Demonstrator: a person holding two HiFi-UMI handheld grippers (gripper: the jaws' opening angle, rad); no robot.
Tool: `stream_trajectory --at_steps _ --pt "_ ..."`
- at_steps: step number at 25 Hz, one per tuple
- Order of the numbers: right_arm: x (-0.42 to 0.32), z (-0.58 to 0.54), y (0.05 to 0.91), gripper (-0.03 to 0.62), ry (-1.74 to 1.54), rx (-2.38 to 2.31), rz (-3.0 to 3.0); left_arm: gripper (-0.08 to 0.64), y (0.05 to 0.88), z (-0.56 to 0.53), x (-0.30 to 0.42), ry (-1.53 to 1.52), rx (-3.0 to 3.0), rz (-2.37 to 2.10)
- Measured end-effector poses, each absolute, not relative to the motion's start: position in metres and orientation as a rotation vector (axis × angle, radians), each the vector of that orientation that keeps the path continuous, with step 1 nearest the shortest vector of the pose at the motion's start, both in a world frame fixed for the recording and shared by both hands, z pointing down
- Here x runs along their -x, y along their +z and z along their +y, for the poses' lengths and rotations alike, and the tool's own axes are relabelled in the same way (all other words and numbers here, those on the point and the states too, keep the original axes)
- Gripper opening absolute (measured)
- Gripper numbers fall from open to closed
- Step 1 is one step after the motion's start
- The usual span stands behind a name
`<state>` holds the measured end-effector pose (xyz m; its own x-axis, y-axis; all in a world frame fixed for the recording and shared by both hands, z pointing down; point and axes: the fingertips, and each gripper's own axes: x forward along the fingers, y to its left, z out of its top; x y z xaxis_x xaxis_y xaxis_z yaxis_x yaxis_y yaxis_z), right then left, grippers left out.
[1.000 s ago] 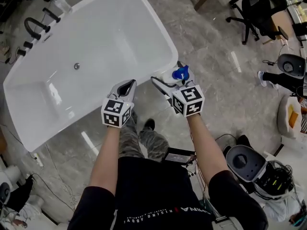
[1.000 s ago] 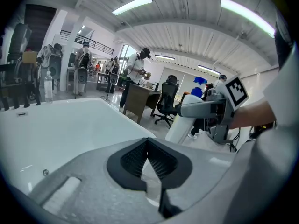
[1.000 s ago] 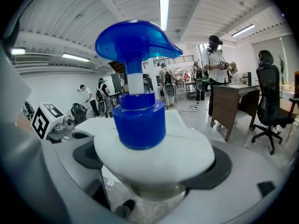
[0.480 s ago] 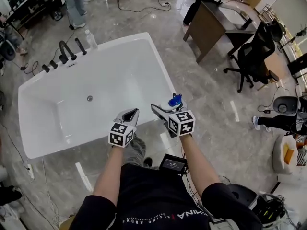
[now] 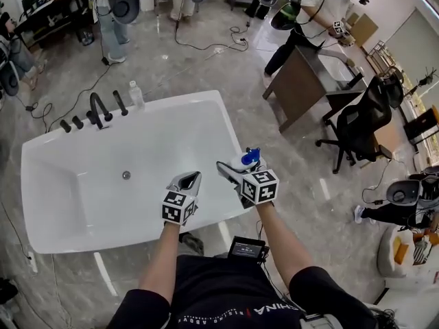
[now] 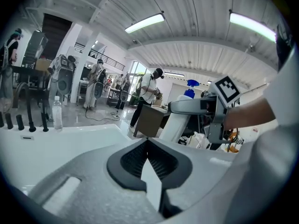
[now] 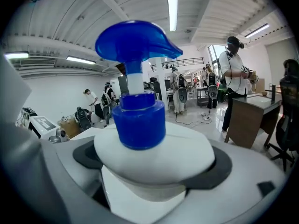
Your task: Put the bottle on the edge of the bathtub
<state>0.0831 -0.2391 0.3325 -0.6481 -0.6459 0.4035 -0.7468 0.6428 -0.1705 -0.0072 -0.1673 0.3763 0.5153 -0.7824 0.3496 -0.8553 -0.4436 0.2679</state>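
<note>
The right hand-held gripper (image 5: 236, 170) is grasping the white bottle (image 5: 245, 160) around its shoulder, with the blue pump (image 7: 135, 43) pointing up, so the bottle's long axis is standing upright. The bottle is hanging at the near right corner of the bathtub (image 5: 230, 127), whose rim is lying just below and to its left; I cannot tell whether they are touching. The left hand-held gripper (image 5: 186, 181) is hovering beside it over the near rim, clenched on nothing, so setting the bottle down is falling to the right hand.
</note>
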Motion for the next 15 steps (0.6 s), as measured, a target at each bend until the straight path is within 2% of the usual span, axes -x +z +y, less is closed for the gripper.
stream_trajectory --at_steps 9,15 --pt "-0.039 -0.323 0.338 0.541 0.508 -1.028 -2.599 0.009 0.364 -0.238 0.035 0.264 -2.355 -1.384" --pt "-0.043 -0.395 0.366 0.541 0.504 -0.914 -2.639 0.009 0.382 -0.305 0.026 0.257 -2.286 -1.501"
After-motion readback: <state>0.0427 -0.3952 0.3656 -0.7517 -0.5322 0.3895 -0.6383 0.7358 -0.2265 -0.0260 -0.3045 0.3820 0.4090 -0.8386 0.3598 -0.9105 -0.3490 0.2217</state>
